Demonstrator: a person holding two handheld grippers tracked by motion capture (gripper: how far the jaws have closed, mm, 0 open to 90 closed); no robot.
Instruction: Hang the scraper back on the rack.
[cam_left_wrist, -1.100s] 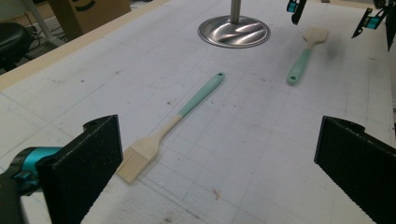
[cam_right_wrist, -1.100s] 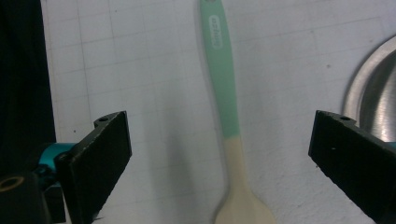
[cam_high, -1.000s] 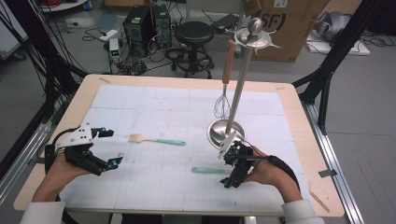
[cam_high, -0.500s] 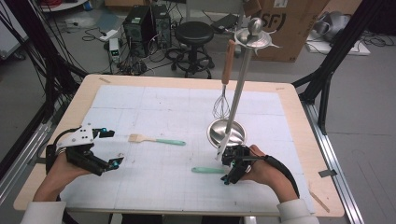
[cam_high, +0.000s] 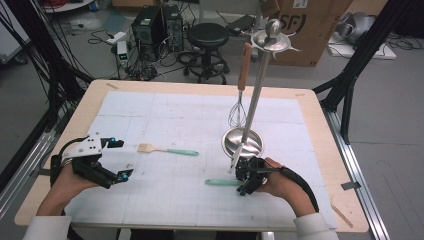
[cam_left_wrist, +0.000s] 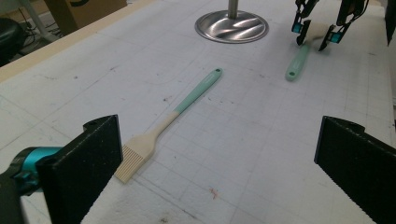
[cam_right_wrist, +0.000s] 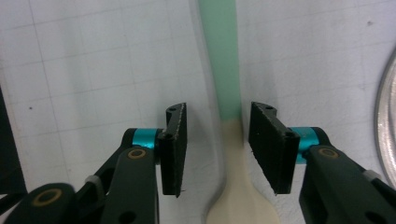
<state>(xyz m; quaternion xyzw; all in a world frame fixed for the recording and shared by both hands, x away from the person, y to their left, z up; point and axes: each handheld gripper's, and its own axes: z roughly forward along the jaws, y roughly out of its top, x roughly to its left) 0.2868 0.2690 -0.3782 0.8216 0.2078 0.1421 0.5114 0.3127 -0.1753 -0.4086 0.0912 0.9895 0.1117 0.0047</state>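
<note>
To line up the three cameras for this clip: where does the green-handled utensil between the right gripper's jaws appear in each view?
High view: utensil lies low centre, its cream end under the right gripper.
Left gripper view: upper right, slanting down from that gripper.
Right gripper view: runs top to bottom through the centre, between the jaws, which have just been closing.
Shared landmark: the round steel base.

Even overhead room light, bright, shadows soft + short. Glare streaks on steel stand base (cam_left_wrist: 231, 26). High view soft, low-res. Left gripper view: near jaws blurred. Right gripper view: spatula (cam_right_wrist: 228, 93) slightly out of focus.
</note>
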